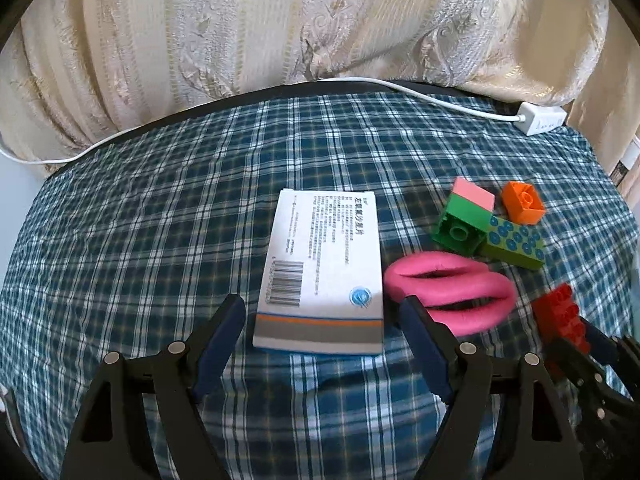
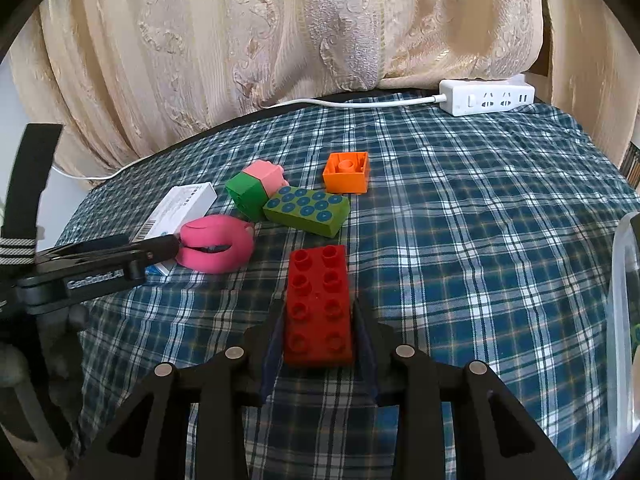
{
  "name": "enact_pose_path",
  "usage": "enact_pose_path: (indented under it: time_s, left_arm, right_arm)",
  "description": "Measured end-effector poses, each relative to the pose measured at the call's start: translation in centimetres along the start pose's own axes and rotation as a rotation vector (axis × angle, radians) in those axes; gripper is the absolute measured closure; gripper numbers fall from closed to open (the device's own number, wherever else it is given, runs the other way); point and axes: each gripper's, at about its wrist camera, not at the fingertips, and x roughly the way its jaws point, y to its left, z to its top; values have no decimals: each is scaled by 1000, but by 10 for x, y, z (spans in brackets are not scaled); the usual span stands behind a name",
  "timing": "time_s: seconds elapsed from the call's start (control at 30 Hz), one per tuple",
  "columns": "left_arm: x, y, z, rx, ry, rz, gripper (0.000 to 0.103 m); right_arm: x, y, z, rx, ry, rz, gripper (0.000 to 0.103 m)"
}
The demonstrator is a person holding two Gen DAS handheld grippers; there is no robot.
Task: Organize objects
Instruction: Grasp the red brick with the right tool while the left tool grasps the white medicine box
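My left gripper (image 1: pixel 322 322) is spread around the white cardboard medicine box (image 1: pixel 322 268), the pink rubber ring (image 1: pixel 450 296) crowding its right finger; my right gripper (image 2: pixel 318 332) pinches the red studded plastic brick (image 2: pixel 318 304).

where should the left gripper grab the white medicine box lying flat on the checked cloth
Grip the white medicine box across its two long edges, coming down from above at the near end. It lies flat, long axis pointing away, and the open left gripper already straddles that width. The pink ring crowds its right edge.
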Motion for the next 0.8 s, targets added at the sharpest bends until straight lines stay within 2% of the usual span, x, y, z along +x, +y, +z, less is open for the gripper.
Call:
enact_pose_path:
  time_s: [0.4,0.67,0.77,0.8]
  left_arm:
    - [21,8,9,-11,29,16,22]
    - [21,7,10,6,2,19,23]
    - [20,7,10,13,-6,8,30]
    - [19,6,9,14,-9,2,37]
  right_arm:
    - [1,2,0,-3,0,6,59]
    - [1,1,0,-2,-1,6,58]
    - [1,2,0,2,-2,8,56]
    - [1,2,0,2,-2,8,56]
